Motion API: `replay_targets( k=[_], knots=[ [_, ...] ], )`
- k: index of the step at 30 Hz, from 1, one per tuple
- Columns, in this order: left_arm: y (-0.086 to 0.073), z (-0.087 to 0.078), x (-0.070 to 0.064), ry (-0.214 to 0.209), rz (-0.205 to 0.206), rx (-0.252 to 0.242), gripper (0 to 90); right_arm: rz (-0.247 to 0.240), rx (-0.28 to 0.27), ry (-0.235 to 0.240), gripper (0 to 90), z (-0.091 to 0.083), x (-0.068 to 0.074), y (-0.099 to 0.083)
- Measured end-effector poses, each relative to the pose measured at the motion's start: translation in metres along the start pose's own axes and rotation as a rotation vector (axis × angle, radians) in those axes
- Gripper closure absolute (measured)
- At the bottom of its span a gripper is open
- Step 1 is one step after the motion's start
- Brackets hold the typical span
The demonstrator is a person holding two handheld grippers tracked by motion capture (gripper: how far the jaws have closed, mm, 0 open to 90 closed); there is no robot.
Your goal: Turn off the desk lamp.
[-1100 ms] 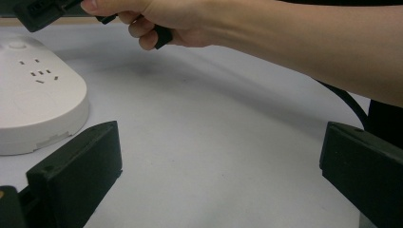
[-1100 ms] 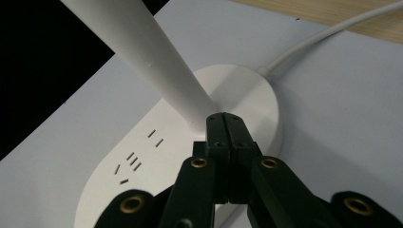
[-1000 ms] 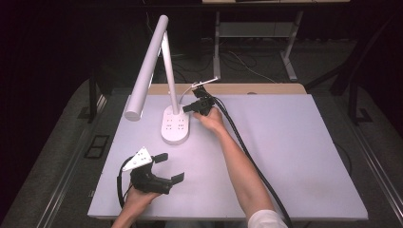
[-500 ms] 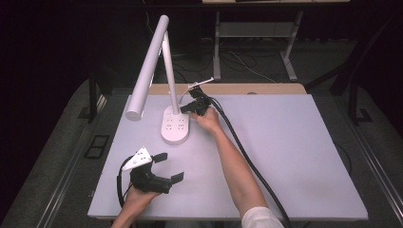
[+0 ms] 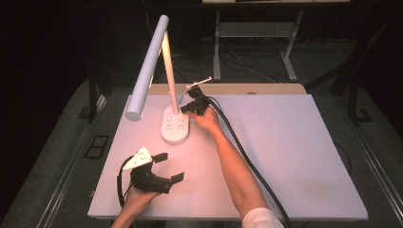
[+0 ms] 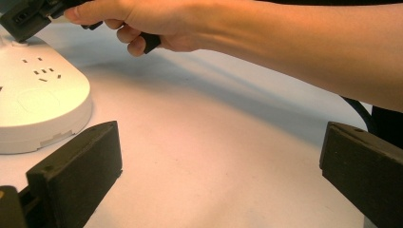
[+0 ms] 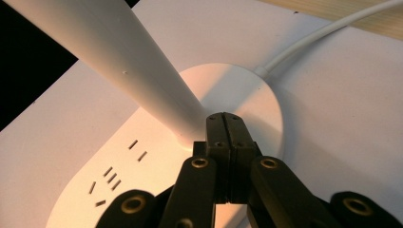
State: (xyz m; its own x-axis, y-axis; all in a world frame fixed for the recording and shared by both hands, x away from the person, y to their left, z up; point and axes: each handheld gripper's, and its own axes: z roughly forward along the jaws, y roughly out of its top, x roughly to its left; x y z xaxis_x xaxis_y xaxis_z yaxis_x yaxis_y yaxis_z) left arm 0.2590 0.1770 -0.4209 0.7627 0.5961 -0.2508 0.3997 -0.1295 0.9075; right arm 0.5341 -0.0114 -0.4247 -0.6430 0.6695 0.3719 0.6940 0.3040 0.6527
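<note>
Right gripper [image 7: 225, 124] has its fingers pressed together at the foot of the lamp [image 5: 174, 124] stem; left gripper [image 5: 164, 167], fingers wide apart, sits nearer the person than the lamp.

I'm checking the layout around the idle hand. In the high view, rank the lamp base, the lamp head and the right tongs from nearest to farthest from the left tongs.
1. Lamp base, up and slightly right of the left tongs.
2. Lamp head, its low end left of the base; close to call with 3.
3. Right tongs, beyond the base by the stem.

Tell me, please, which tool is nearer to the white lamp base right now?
Right. The right tool, jaws shut, sits over the lamp base beside the stem. The left tool, jaws open, rests on the table nearer the person, apart from the base.
</note>
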Motion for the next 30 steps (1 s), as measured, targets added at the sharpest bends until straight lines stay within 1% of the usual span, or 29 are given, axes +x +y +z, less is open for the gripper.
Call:
replay_targets(
  k=[4,7,9,13,14,20,21,26,30],
  knots=[
    [0.0,0.0,-0.001,0.002,0.0,0.0,0.0,0.016,-0.003,0.013,90.0,0.001,-0.001,-0.001],
    [0.0,0.0,0.0,0.002,0.001,0.002,0.0,0.006,-0.002,0.013,90.0,0.0,-0.001,-0.001],
    [0.0,-0.001,0.0,0.004,0.001,0.002,0.0,-0.001,-0.005,0.0,90.0,0.001,0.0,-0.001],
    [0.001,-0.001,0.0,0.003,0.003,0.0,0.0,0.014,-0.009,-0.012,90.0,0.002,0.002,-0.003],
    [0.001,-0.001,-0.001,0.003,0.003,0.0,0.0,0.005,-0.007,-0.027,90.0,0.002,0.005,-0.002],
    [0.0,0.0,-0.001,0.0,0.0,0.001,0.0,-0.004,-0.009,-0.036,90.0,0.0,0.005,-0.001],
    [0.0,0.001,0.0,0.001,0.0,0.001,0.0,-0.022,-0.003,-0.05,90.0,0.001,0.008,-0.001],
    [0.0,-0.001,-0.001,0.002,0.0,-0.001,0.0,-0.019,0.002,-0.043,90.0,0.002,0.011,0.0],
    [0.0,-0.001,-0.001,0.004,0.003,-0.001,0.0,-0.03,0.003,-0.05,90.0,0.002,0.012,0.0]
  ],
)
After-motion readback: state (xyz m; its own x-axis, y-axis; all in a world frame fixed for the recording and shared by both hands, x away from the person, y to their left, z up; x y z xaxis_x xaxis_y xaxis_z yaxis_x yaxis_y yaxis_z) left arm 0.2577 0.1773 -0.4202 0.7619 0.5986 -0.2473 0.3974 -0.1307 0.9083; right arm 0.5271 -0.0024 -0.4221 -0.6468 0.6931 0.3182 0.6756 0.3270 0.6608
